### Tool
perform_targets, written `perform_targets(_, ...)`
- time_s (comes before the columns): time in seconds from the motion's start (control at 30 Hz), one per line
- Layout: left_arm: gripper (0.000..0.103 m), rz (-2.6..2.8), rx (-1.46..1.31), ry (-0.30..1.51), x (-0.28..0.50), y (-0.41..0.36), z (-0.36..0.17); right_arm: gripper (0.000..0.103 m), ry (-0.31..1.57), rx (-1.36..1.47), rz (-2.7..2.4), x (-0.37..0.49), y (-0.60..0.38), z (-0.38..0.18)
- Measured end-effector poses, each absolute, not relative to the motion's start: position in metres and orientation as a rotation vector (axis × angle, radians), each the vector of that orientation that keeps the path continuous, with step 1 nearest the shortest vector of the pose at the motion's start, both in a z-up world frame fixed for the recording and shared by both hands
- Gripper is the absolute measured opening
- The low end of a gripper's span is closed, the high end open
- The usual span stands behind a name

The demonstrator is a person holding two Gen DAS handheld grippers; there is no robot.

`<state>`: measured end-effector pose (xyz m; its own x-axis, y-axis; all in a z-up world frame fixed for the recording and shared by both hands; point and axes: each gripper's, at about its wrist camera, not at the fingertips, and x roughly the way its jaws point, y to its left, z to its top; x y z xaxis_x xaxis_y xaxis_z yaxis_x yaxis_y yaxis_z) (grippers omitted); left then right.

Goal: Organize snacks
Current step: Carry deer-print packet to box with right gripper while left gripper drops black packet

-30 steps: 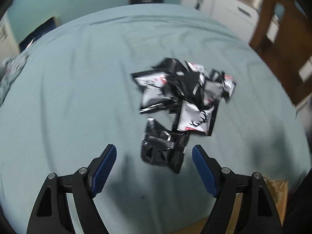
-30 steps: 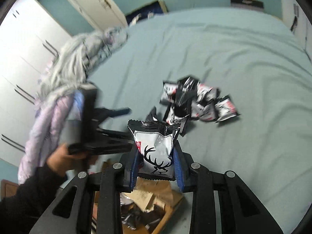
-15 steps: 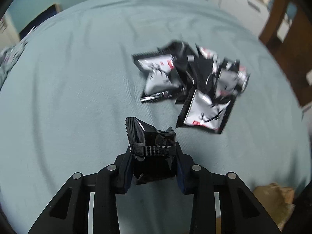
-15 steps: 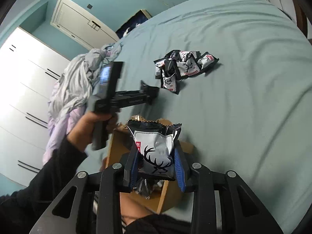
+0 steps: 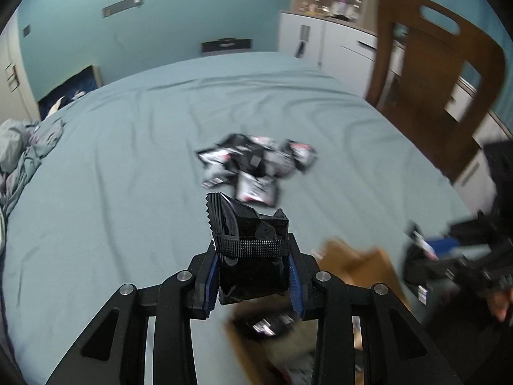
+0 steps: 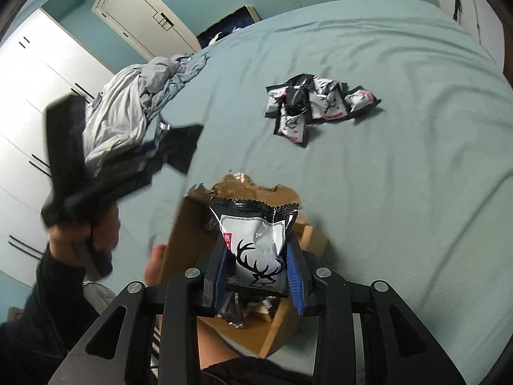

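Observation:
My left gripper (image 5: 253, 276) is shut on a black snack packet (image 5: 248, 250) and holds it in the air near the cardboard box (image 5: 349, 263). My right gripper (image 6: 258, 276) is shut on a silver packet with a black deer print (image 6: 256, 247), held over the open cardboard box (image 6: 282, 327), which holds several packets. A pile of black and silver snack packets (image 5: 256, 163) lies on the teal bed; it also shows in the right wrist view (image 6: 317, 104). The left gripper appears blurred in the right wrist view (image 6: 166, 150).
Rumpled grey bedding (image 6: 141, 89) lies at the bed's left side. A wooden chair (image 5: 436, 73) and white drawers (image 5: 320, 38) stand to the right of the bed. White wardrobe doors (image 6: 29, 73) are on the left. My knee shows beside the box.
My left gripper closed on the black packet, lifted it off the bed and drew back toward the box. My right gripper moved its deer packet back over the box.

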<state>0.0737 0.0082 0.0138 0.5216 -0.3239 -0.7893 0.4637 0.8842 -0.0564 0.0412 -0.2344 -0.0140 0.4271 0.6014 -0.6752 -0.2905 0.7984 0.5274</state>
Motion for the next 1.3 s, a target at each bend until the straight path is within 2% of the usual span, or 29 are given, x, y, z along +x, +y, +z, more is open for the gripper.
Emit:
perform_targets(0.2, 0.035, -0.554, 0.268, 0.872, 0.016, -0.017, 0.022, 0.031, 0.976, 0.342, 0.57, 0.041, -0.233, -0.017)
perform_targets(0.47, 0.036, -0.531, 0.319, 0.962, 0.006, -0.033, -0.002, 0.031, 0.975, 0.306, 0.576, 0.035, -0.227, -0.014)
perform_targets(0.5, 0.042, -0.523, 0.325, 0.971, 0.008, -0.033, -0.005, 0.031, 0.972, 0.306, 0.577, 0.034, -0.227, -0.013)
perform_targets(0.6, 0.045, -0.462, 0.328, 0.99, 0.014, -0.029, -0.012, 0.031, 0.969, 0.308, 0.582, 0.034, -0.226, -0.012)
perform_targets(0.67, 0.051, -0.386, 0.334, 1.008, 0.023, -0.025, -0.018, 0.031, 0.969, 0.298, 0.582, 0.034, -0.225, -0.012)
perform_targets(0.77, 0.053, -0.338, 0.329, 1.016, 0.027, -0.016, -0.02, 0.032, 0.975, 0.287, 0.586, 0.034, -0.223, -0.013)
perform_targets(0.83, 0.065, -0.322, 0.321, 1.012, 0.029, -0.012, -0.018, 0.032, 0.977, 0.278, 0.585, 0.035, -0.221, -0.013)
perform_targets(0.87, 0.067, -0.315, 0.315, 1.003, 0.03, -0.01, -0.017, 0.032, 0.977, 0.274, 0.589, 0.035, -0.22, -0.013)
perform_targets(1.0, 0.069, -0.27, 0.272, 0.986, 0.037, -0.001, -0.015, 0.032, 0.985, 0.244, 0.598, 0.034, -0.213, -0.013)
perform_targets(1.13, 0.08, -0.179, 0.245, 0.952, 0.044, 0.013, -0.009, 0.032, 0.992, 0.201, 0.609, 0.032, -0.204, -0.013)
perform_targets(1.3, 0.08, -0.121, 0.152, 0.904, 0.047, 0.033, 0.003, 0.032, 1.009, 0.114, 0.602, 0.03, -0.189, -0.015)
